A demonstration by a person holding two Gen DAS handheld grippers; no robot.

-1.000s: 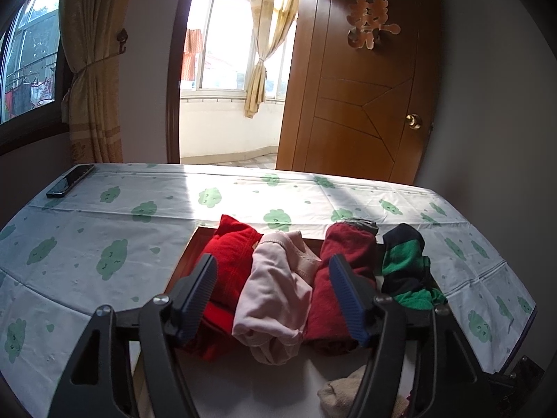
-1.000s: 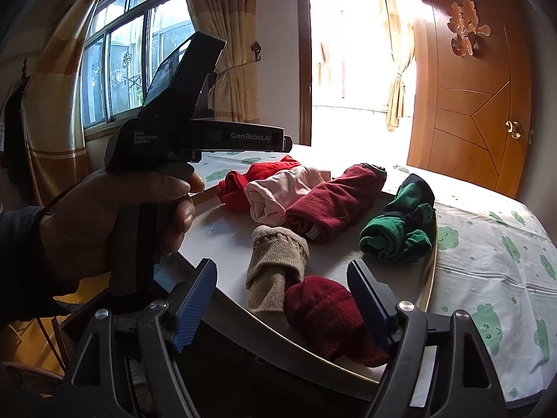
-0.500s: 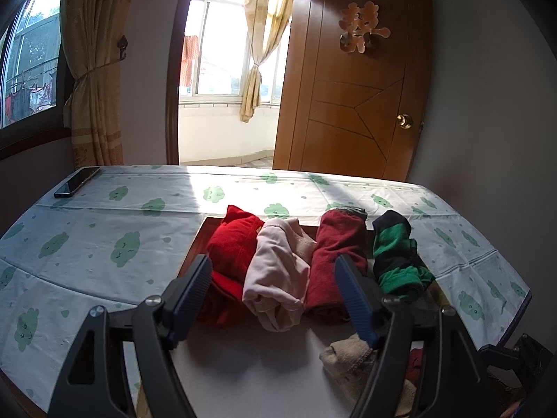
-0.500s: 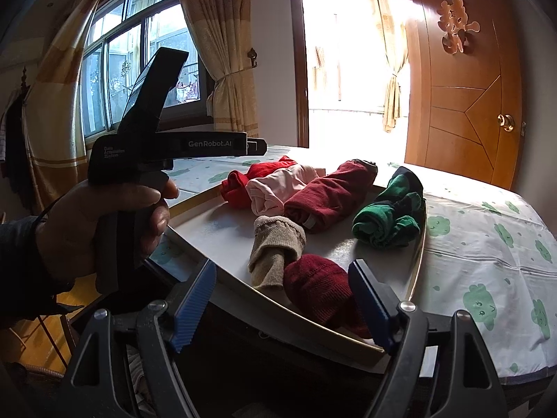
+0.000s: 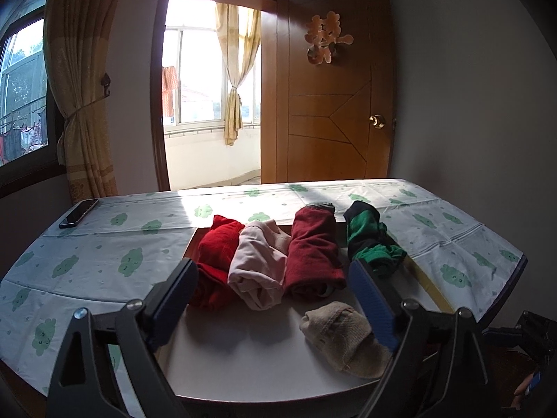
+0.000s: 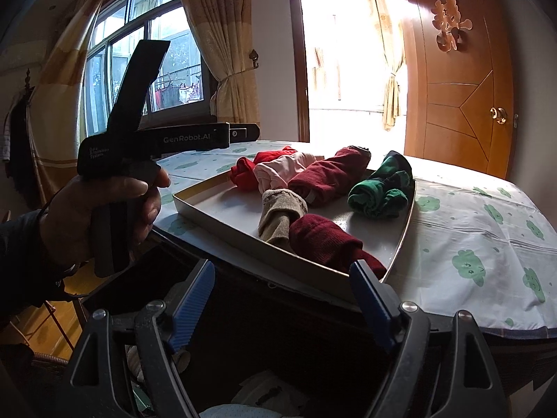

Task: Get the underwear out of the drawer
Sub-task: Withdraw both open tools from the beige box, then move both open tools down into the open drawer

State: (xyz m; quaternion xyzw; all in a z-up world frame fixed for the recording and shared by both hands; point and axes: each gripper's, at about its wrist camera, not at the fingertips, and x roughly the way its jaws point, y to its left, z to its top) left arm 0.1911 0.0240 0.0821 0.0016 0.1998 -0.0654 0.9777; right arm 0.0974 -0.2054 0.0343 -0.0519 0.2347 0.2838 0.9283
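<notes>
A shallow white drawer lies on the table and holds several rolled garments: bright red, pink, dark red, green and black, a beige roll and a dark red roll at the front. My left gripper is open and empty, held back over the drawer's near end. My right gripper is open and empty, below the drawer's front edge. The left gripper's body and the hand holding it show at the left of the right wrist view.
The table carries a cloth with green cloud prints. A black phone lies at its far left corner. A wooden door, a balcony doorway and curtains stand behind. Dark space lies under the table's front edge.
Both grippers have drawn back from the drawer toward the near side; more of the drawer's white floor and the beige roll show in the left wrist view. Both stayed open.
</notes>
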